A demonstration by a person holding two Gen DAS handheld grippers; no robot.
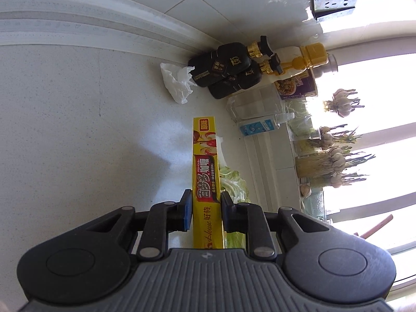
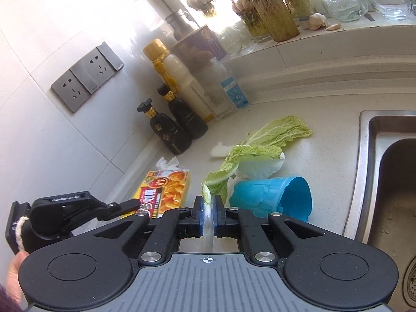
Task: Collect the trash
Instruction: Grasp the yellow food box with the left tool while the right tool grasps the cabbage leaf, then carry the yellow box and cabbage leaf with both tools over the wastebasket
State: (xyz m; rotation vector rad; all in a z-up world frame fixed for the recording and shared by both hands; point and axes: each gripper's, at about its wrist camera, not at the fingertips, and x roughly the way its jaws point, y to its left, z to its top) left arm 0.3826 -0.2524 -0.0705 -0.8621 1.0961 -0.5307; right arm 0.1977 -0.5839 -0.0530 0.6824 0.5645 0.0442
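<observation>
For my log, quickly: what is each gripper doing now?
Left gripper: closed on the yellow curry box.
Right gripper: closed on a cabbage leaf.

Right gripper [image 2: 207,208] pinches cabbage leaf [image 2: 260,140] stem.

Left tool [image 1: 206,205] clamped on a yellow box [image 1: 205,161]; right tool [image 2: 207,209] pinched on a cabbage leaf [image 2: 221,179].

I am logging finishes: glossy yellow printed cardboard curry box [image 1: 206,182]; crumpled white tissue paper [image 1: 176,82], matt; smooth speckled pale stone countertop [image 1: 78,130]; creased matt blue paper cup [image 2: 270,199]; brushed stainless-steel sink [image 2: 384,171]; glossy black glass sauce bottles [image 2: 169,134].
</observation>
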